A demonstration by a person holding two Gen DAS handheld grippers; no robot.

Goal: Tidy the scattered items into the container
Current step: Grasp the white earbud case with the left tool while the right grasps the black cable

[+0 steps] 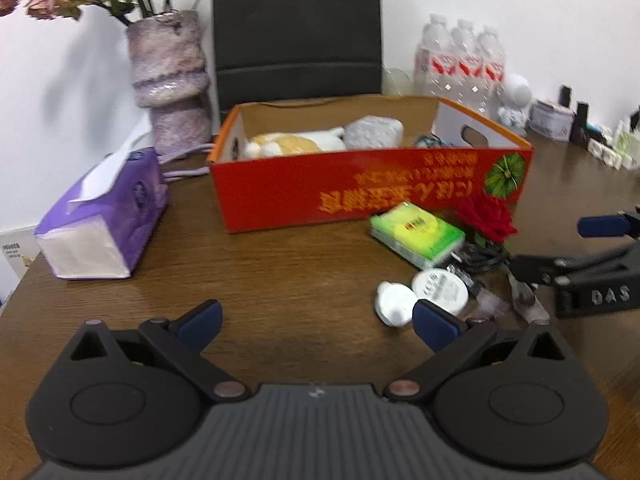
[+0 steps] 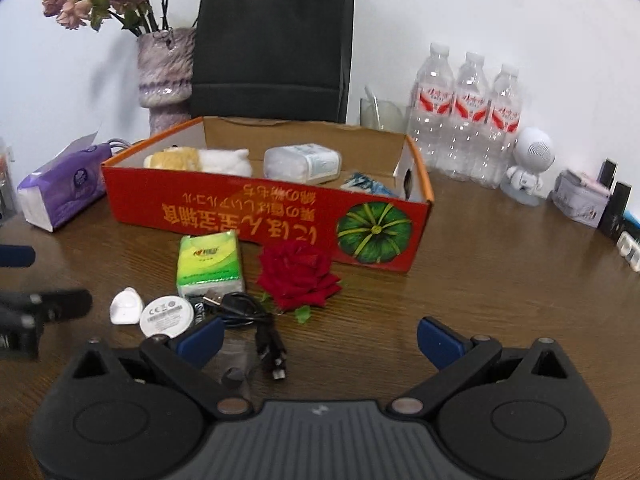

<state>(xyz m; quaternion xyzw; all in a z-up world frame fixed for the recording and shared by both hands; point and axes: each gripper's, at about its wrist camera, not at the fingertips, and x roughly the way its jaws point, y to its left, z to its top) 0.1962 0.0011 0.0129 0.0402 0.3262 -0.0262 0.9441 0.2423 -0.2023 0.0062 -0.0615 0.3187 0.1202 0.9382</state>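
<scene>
Red cardboard box [image 2: 256,216] sits mid-tabletop toward the far edge, holding a plush toy [image 2: 200,160] and plastic jar [image 2: 302,164]. Green tissue pack [image 2: 210,266], red rose [image 2: 298,276], black cable [image 2: 256,316] and white puck [image 2: 166,316] lie just in front. Left gripper [image 1: 316,324] and right gripper [image 2: 320,340] hover with fingers spread, holding nothing.

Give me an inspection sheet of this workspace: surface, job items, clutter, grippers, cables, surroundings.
Surface: brown wooden table, in use.
Job items: red box already holds a plush toy and a plastic tub; green tissue pack, red rose, round white disc and small white case lie in front of it.
Clutter: purple tissue pack, three water bottles, white figurine.
Grippers: left hand-held gripper and right hand-held gripper open, empty.
Cables: black cable beside the disc.
Surroundings: vase of flowers, black bag, white wall.
</scene>
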